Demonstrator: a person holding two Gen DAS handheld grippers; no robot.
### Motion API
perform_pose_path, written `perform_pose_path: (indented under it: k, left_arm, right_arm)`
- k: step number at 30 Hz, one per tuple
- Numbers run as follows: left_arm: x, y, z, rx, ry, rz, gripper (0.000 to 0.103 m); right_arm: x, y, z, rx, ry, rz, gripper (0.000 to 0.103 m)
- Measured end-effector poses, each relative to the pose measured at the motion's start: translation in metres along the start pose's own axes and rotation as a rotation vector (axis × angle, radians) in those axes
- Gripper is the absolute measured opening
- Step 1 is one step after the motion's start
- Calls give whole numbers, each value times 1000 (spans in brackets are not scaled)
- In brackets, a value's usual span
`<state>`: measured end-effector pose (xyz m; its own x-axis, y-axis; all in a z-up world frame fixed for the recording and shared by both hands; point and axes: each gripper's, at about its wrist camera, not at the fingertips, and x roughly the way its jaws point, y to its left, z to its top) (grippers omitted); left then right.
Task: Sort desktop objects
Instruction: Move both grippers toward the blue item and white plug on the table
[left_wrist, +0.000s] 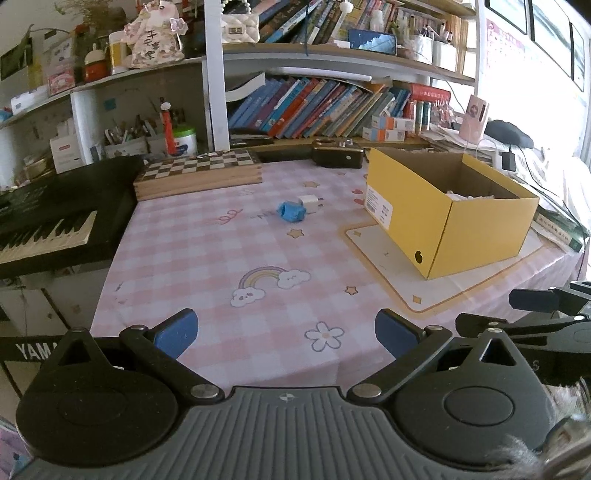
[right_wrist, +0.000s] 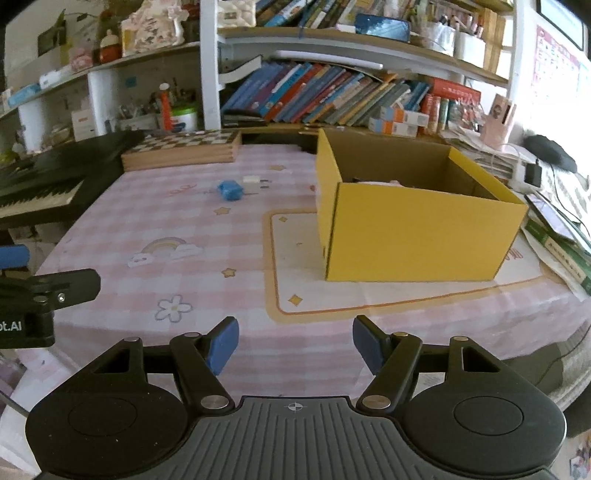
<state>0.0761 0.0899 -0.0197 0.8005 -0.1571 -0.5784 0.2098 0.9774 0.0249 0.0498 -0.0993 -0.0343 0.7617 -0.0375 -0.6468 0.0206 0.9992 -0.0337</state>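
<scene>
Pink checked tablecloth (left_wrist: 207, 258); yellow box (left_wrist: 443, 221); blue object (left_wrist: 291, 212), perhaps crumpled; white charger (left_wrist: 310, 203).

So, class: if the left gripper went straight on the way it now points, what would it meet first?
The left gripper is open over the near table edge. Straight ahead lies bare pink checked tablecloth, then probably the blue object beside the white charger plug, though depth and height are unclear.

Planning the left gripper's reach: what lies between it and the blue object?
Only bare tablecloth with printed pictures lies between the left gripper and the blue object, as the left wrist view shows.
</scene>
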Motion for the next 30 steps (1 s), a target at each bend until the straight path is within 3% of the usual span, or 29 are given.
perform_pose_path:
  k: [30]
  left_arm:
    - [-4, 31, 3, -46, -22, 33, 103]
  right_arm:
    - [5, 33, 14, -59, -28, 46, 70]
